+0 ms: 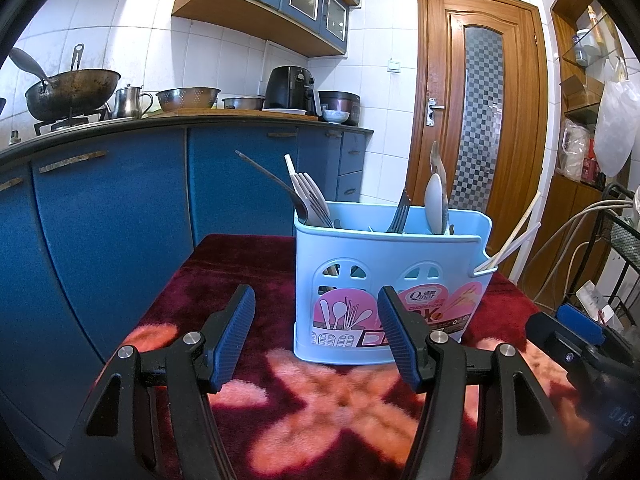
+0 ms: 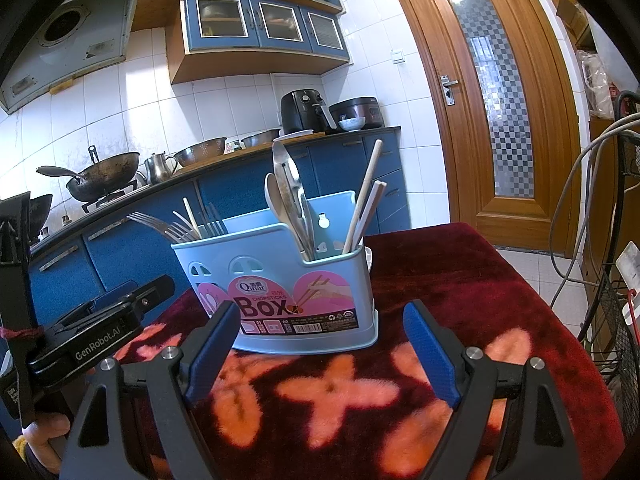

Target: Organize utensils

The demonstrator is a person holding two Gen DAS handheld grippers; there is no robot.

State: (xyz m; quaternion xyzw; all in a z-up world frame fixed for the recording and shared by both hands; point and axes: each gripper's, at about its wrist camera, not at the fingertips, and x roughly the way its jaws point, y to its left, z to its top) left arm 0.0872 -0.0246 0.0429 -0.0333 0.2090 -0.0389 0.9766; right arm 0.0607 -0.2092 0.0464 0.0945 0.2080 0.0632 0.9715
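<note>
A light blue utensil holder (image 1: pixel 400 252) (image 2: pixel 280 258) stands upright on a dark red flowered cloth (image 1: pixel 320 400) (image 2: pixel 460 280). Forks (image 1: pixel 310 200) (image 2: pixel 160 224) lean in its left compartment. Spoons (image 1: pixel 436 200) (image 2: pixel 288 200) fill the middle one, and chopsticks (image 1: pixel 512 240) (image 2: pixel 366 208) stick out of the right end. My left gripper (image 1: pixel 315 293) is open in front of the holder's left half, with nothing between its fingers. My right gripper (image 2: pixel 323 309) is open wider, before the holder's right half, and holds nothing. Both stop short of the holder.
Behind runs a blue kitchen counter (image 1: pixel 160 124) with a wok (image 1: pixel 72 92), kettle, colander and air fryer (image 2: pixel 304 112). A wooden door (image 1: pixel 480 120) is at the back right. A wire rack (image 2: pixel 616 320) with cables stands off the table's right edge. A hand (image 2: pixel 44 428) holds the left gripper's body (image 2: pixel 100 336).
</note>
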